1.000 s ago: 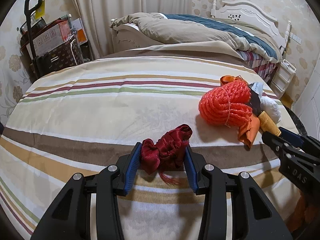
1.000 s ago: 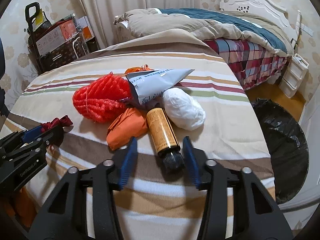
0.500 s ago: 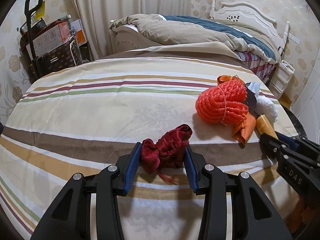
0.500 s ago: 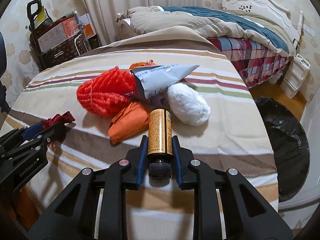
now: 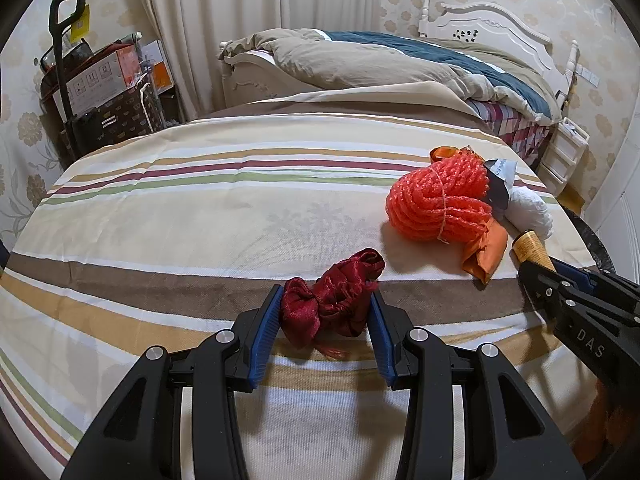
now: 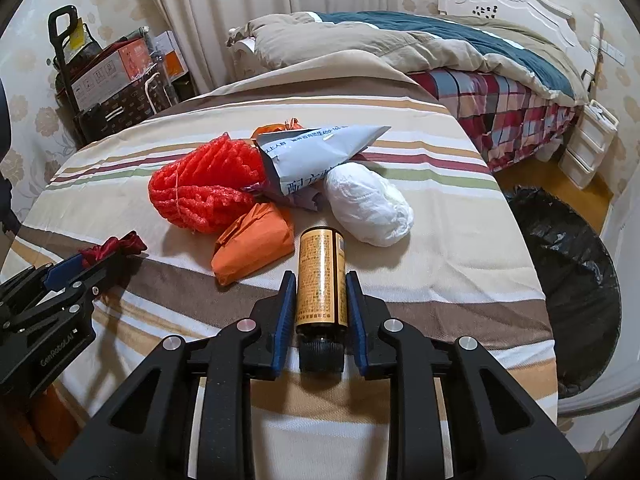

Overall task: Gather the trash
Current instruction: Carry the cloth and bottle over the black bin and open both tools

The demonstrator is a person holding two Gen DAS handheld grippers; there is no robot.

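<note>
The left gripper [image 5: 325, 312] is clamped on a red cloth bundle [image 5: 332, 304] that sits between its blue pads on the striped sheet [image 5: 200, 208]. The right gripper [image 6: 321, 304] is closed narrow on an amber bottle [image 6: 321, 280], cap toward the camera. From the bottle, an orange packet [image 6: 252, 248] lies at ten o'clock, a white wad [image 6: 368, 208] at one, and a black bin [image 6: 572, 280] at three.

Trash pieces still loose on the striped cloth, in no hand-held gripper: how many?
4: red foam net, orange wrapper, grey mailer bag, white wad, all clustered. More may hide beneath.
</note>
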